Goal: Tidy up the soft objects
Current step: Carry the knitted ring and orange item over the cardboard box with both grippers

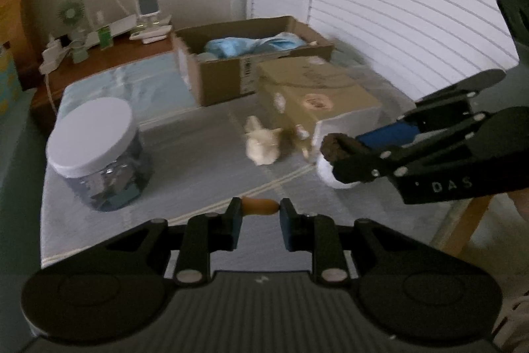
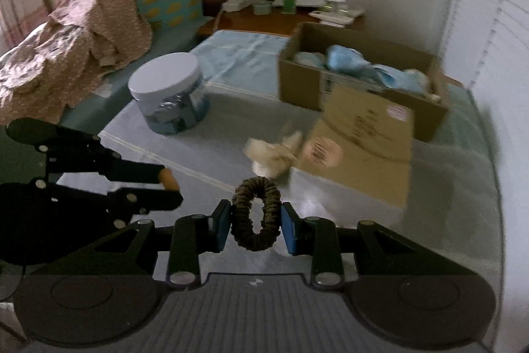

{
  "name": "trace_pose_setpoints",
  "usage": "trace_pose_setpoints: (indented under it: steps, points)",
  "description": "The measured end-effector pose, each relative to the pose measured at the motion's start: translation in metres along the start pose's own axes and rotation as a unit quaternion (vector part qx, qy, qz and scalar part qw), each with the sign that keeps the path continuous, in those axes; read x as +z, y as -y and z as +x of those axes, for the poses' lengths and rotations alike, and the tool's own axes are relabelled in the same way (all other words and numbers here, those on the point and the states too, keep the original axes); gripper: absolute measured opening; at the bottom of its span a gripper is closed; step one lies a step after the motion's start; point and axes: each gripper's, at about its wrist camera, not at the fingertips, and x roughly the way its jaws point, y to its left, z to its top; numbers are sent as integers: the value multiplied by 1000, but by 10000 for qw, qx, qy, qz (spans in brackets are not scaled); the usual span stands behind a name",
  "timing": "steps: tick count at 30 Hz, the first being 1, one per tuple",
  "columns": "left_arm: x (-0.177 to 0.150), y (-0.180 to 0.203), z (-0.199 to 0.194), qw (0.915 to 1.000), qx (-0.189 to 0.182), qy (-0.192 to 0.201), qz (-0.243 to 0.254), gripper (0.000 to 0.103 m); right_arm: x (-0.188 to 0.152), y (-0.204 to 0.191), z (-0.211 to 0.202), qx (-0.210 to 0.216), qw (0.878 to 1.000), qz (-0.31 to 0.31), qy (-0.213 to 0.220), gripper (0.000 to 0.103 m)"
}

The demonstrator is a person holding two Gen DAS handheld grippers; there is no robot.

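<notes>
The right gripper [image 2: 255, 222] pinches a dark olive fabric scrunchie [image 2: 256, 213]; the left gripper [image 1: 259, 222] pinches a small orange soft piece [image 1: 260, 206]. Both should probably travel to the far open cardboard box [image 2: 310, 88], keeping clear of the near closed cardboard box [image 2: 363, 151], and release only above it.

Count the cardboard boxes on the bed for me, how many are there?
2. The open box with blue cloth inside sits at the back near the blinds. The closed box lies in front of it, beside the cream fluffy toy. Others may be hidden.
</notes>
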Motion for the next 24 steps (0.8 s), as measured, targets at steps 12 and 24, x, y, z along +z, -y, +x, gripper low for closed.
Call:
trace_pose_setpoints:
  steps: [12, 24]
  points:
    - [21, 29, 4, 9989, -369, 153, 225, 23, -16, 37, -39, -647, 9969, 386, 238, 37]
    - [89, 24, 30, 9973, -209, 613, 347, 23, 14, 72, -39, -841, 9915, 584, 809, 37]
